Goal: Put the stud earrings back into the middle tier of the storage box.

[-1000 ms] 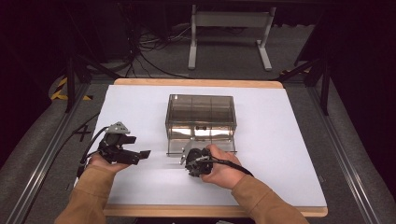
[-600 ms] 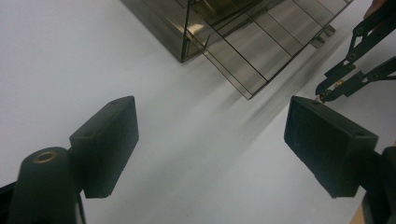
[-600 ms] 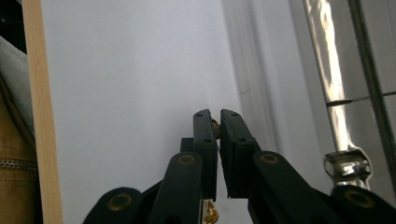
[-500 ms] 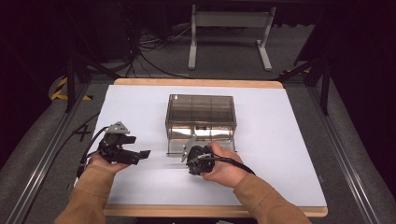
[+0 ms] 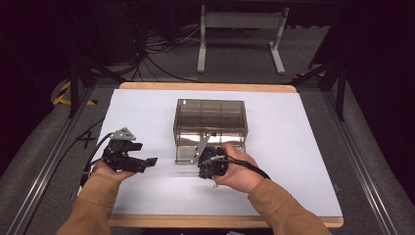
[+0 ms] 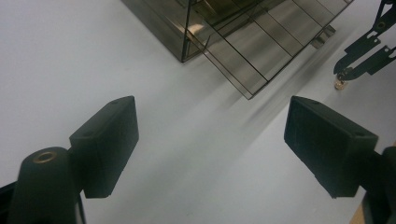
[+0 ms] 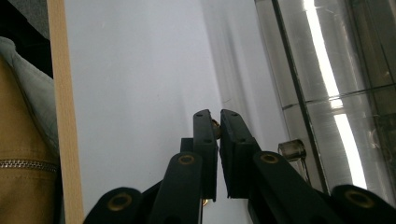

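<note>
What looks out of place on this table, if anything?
Only the smoky clear box stands out. Its front panel is swung out and slopes down toward the table instead of sitting flush. The right gripper, jaws shut, is beside that open front. Nothing looks spilled or broken.

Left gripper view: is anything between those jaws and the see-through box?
No, nothing visible is in the way. Bare white table lies between the open left gripper and the box.

Smoked transparent plastic box [image 5: 210,121] with inner dividers, upright at frame centre, its front flap [image 5: 188,155] hinged down onto the white tabletop.
</note>
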Demonstrator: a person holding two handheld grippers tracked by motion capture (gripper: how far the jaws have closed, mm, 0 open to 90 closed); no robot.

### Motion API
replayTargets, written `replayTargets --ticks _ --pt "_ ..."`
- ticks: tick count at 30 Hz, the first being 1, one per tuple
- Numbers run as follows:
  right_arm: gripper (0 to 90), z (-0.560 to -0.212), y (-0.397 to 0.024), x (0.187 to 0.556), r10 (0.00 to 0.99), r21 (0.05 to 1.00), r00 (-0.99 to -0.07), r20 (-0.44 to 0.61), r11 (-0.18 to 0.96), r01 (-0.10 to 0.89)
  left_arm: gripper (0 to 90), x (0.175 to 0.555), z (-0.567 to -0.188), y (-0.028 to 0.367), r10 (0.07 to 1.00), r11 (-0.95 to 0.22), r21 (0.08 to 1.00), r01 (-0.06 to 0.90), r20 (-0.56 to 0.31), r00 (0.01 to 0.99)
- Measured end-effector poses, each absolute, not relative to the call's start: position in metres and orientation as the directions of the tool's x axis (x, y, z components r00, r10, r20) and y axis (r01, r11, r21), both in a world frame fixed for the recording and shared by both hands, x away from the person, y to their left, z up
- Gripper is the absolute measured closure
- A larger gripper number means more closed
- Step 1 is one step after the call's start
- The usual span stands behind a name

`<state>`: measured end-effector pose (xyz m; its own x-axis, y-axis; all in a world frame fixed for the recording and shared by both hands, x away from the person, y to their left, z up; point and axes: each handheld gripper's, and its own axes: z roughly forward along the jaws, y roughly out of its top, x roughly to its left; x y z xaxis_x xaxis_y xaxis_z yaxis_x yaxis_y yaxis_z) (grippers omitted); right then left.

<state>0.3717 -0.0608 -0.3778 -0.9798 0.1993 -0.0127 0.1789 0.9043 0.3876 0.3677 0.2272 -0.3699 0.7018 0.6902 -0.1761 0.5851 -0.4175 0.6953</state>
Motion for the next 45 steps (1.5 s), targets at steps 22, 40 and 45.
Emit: replayTargets --ticks 22,40,45 --pt "85.9 -0.352 -0.066 0.379 0.234 0.409 -0.972 -0.004 0.888 0.212 18.2 0.368 -0.369 0.228 0.691 -0.416 0.697 0.584 -0.175 0.701" --pt "85.9 -0.338 -0.07 0.393 0.267 0.415 -0.964 -0.001 0.877 0.242 18.2 0.368 -0.37 0.228 0.691 -0.416 0.696 0.585 -0.177 0.701" --pt "85.9 -0.338 -0.071 0.398 0.296 0.417 -0.955 -0.001 0.868 0.269 18.2 0.368 -0.37 0.229 0.69 -0.413 0.697 0.586 -0.18 0.701"
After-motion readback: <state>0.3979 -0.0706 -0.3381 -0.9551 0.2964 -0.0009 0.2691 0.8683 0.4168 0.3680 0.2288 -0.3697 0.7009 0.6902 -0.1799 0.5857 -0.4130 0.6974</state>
